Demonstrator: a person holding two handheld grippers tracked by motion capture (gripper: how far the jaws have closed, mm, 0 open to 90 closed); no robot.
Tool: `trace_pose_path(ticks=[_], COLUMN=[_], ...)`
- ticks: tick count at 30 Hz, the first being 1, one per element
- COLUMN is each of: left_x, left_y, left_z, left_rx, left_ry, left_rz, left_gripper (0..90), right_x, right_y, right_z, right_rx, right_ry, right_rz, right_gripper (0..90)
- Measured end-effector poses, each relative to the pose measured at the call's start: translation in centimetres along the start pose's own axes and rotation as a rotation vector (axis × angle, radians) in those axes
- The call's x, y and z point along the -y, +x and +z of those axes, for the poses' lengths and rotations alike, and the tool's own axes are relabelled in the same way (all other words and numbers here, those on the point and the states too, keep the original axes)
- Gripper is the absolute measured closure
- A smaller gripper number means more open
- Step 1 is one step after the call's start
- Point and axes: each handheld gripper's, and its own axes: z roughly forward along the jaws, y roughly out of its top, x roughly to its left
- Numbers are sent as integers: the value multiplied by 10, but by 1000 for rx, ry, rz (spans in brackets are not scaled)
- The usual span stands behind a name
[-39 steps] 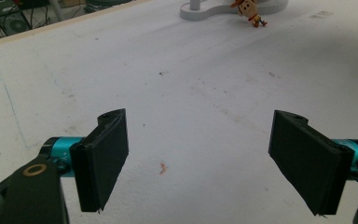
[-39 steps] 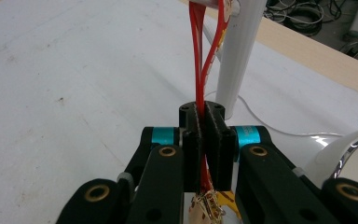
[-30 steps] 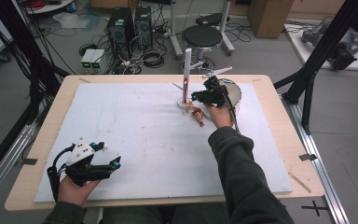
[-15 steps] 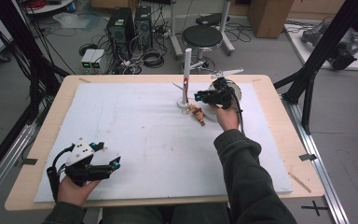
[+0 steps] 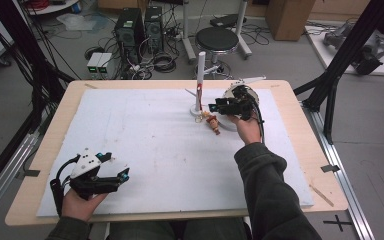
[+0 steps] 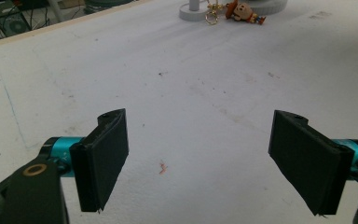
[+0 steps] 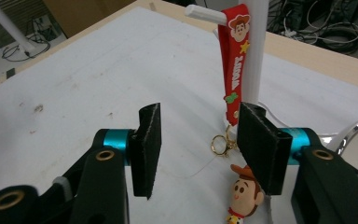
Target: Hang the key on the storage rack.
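The fingers of the right gripper stood parted with nothing between the pads, held low over the white mat just in front of a white stand. The right gripper view gave what the high view could not: a red strap hanging down the stand's post from a side peg, printed with a cowboy's face, a yellow star and white lettering too small to read. Below it a gold ring lay on the mat, and a small cowboy figure in a brown hat lay just beyond the gripper's right-hand finger, not touching it that I could tell.

From above, the right gripper sat beside the figure and the stand, with a round mirror partly hidden behind the hand.

The left gripper also had its fingers wide apart and empty, over bare mat marked with a small red smudge. In the high view it rested near the table's front left corner, well apart from the figure. A black stool and computer towers stood on the floor beyond.
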Motion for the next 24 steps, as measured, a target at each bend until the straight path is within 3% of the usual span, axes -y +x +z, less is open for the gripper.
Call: trace_pose_path(ticks=[12,18,24], left_x=[0,0,0], left_y=[0,0,0], left_z=[0,0,0], left_rx=[1,1,2], left_ry=[1,1,4], left_rz=[2,3,7], left_gripper=[204,204,204], right_x=[6,9,9], right_y=[7,9,14], right_z=[-2,-2,-2], right_rx=[6,6,4], right_ry=[12,9,9], right_rz=[-20,-4,-13], right_gripper=[305,216,170])
